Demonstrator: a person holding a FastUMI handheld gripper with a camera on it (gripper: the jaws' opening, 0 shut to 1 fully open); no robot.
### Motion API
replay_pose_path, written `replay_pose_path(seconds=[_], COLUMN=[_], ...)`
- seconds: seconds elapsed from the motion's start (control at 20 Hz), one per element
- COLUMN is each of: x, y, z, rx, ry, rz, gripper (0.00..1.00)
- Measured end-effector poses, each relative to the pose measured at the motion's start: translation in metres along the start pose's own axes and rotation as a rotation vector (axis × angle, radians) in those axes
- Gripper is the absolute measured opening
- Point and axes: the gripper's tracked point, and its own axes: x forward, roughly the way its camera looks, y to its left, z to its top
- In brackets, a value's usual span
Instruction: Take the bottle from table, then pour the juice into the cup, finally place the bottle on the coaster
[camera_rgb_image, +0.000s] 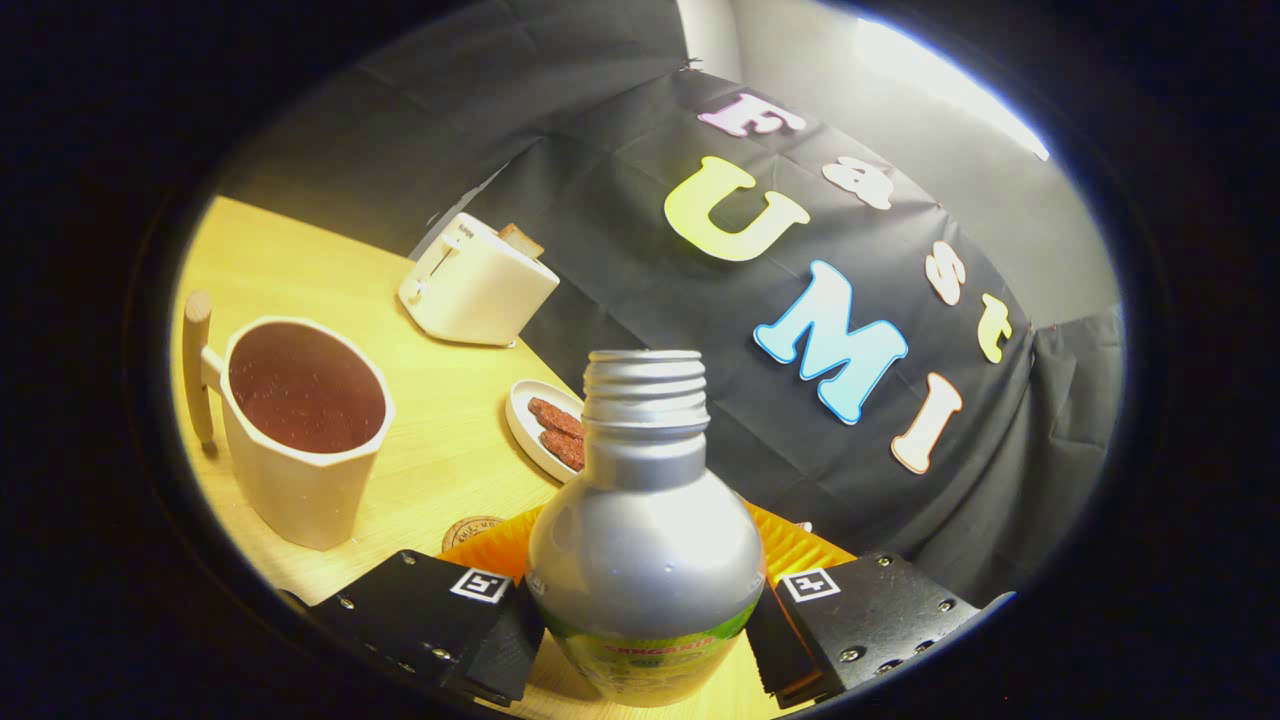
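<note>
A silver bottle (645, 540) with an open threaded neck and a green label stands upright between my fingers, and the gripper (648, 625) is shut on its body. Behind and under the bottle lies an orange pleated coaster (795, 550); whether the bottle's base touches it is hidden. To the left, beyond the fingers, a cream cup (300, 440) with a wooden handle stands on the wooden table (440, 460), holding dark reddish juice.
A cream toaster (475, 285) with a slice of bread in it stands far back on the table. A small white plate (535, 425) with reddish pieces lies behind the bottle. A small round cork piece (470, 530) lies by the left finger.
</note>
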Motion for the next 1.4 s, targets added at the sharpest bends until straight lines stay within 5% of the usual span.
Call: replay_pose_path(seconds=[0.55, 1.4], x=[0.01, 0.006], y=[0.005, 0.008], z=[0.004, 0.025], rx=[-0.32, -0.622], ry=[0.003, -0.075], rz=[-0.01, -0.04], gripper=[0.83, 0.83])
